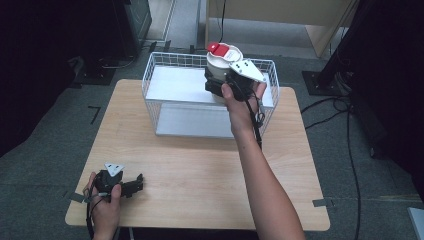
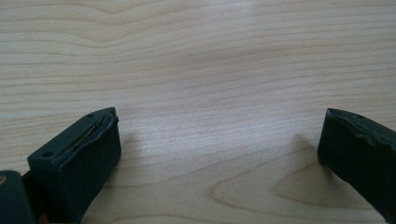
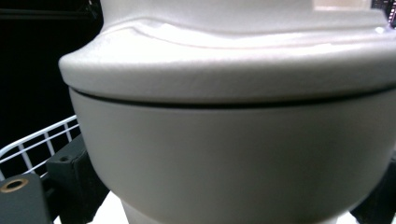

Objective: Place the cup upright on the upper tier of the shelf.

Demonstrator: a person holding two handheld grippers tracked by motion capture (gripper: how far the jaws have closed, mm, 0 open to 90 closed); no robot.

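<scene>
Two claws: left claw (image 1: 131,186) gaping on worktop (image 1: 200,170); right claw (image 1: 216,82) clamps white container (image 1: 222,62).
Container axis: upright, red lid (image 1: 218,48) topmost.
Position: over wire basket (image 1: 160,75).

lab: black stands (image 1: 334,65), floor cables (image 1: 350,150)

A: Bright, even light on the table (image 1: 200,170); surroundings from nine to twelve o'clock are dark.

B: The white container (image 3: 233,140) is soft, too close; glare at one o'clock. Faint jaw shadows on the wood.
</scene>
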